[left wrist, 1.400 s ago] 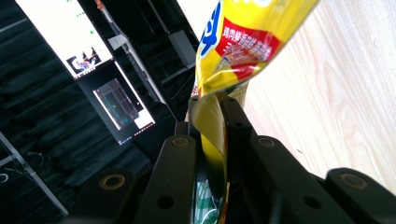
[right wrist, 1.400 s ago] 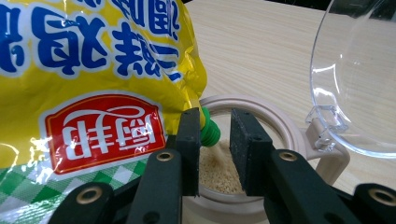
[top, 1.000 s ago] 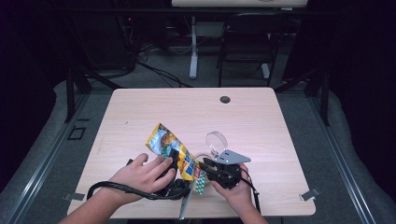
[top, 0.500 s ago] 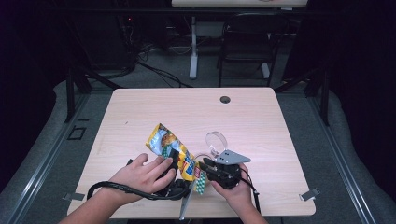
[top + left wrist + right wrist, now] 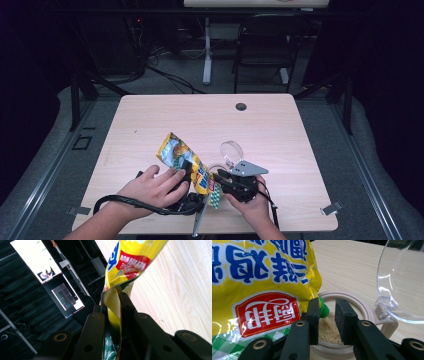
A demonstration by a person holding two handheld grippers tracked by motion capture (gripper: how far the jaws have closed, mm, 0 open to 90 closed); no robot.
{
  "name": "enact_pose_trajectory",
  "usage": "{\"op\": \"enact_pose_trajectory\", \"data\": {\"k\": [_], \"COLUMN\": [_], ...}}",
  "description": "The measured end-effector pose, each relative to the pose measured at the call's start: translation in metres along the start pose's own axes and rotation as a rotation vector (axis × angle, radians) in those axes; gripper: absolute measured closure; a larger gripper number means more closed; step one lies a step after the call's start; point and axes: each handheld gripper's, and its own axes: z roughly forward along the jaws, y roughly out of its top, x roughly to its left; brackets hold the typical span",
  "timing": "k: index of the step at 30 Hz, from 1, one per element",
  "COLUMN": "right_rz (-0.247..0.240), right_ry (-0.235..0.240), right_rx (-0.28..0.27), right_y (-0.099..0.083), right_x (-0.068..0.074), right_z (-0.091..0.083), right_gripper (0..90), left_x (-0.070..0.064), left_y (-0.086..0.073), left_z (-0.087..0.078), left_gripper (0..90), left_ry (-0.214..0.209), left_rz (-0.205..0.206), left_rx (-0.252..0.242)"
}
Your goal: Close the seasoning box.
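Jaws of the left gripper (image 5: 112, 305) are clamped on a thin fold of the yellow bag (image 5: 130, 262), which runs down between them and fans out above; its lower part, with a green check pattern, is lost in shadow between the linkage. From above, the left hand (image 5: 152, 187) covers most of that gripper, so its body is hard to make out, and the bag (image 5: 187, 165) slants up and to the far left from the near edge of the table (image 5: 150, 115). Jaws of the right gripper (image 5: 327, 312) stand slightly apart, with a small green spout (image 5: 323, 310) just beside the left one; whether they touch it cannot be told. Behind them sits a beige jar (image 5: 362, 307) holding pale grains, its near rim hidden by the jaws. Its clear lid (image 5: 402, 277) stands hinged open on the right, cut off by the picture's edge. The bag's print is cropped at the top and left. In the high view the right gripper (image 5: 227, 179) lies under its grey plate, held by the right hand (image 5: 250, 205), near the jar's lid (image 5: 231, 150)
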Motion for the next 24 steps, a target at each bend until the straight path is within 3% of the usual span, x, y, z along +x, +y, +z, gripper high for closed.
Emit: {"op": "enact_pose_trajectory", "data": {"k": [16, 19, 21, 24], "right_rz": [-0.001, 0.0, 0.0, -0.002], "right_ry": [-0.002, 0.0, -0.001, 0.0], "right_rx": [-0.004, -0.004, -0.002, -0.004], "right_y": [-0.0001, -0.0001, -0.0001, -0.0002], "right_x": [-0.0003, -0.0003, -0.0001, -0.0002], "right_z": [-0.0002, 0.0001, 0.0002, 0.0003], "right_gripper": [73.4, 73.5, 73.5, 73.4], "left_x": [0.0004, -0.0004, -0.0018, -0.0006], "left_y": [0.0006, 0.0002, -0.0008, -0.0007], "left_z": [-0.001, -0.0007, 0.0003, -0.0003], "left_gripper": [84.9, 84.9, 84.9, 84.9], "left_ry": [0.007, 0.002, -0.024, -0.007], "left_rz": [-0.001, -0.009, -0.036, -0.018], "left_rx": [-0.006, -0.008, -0.01, -0.008]}}
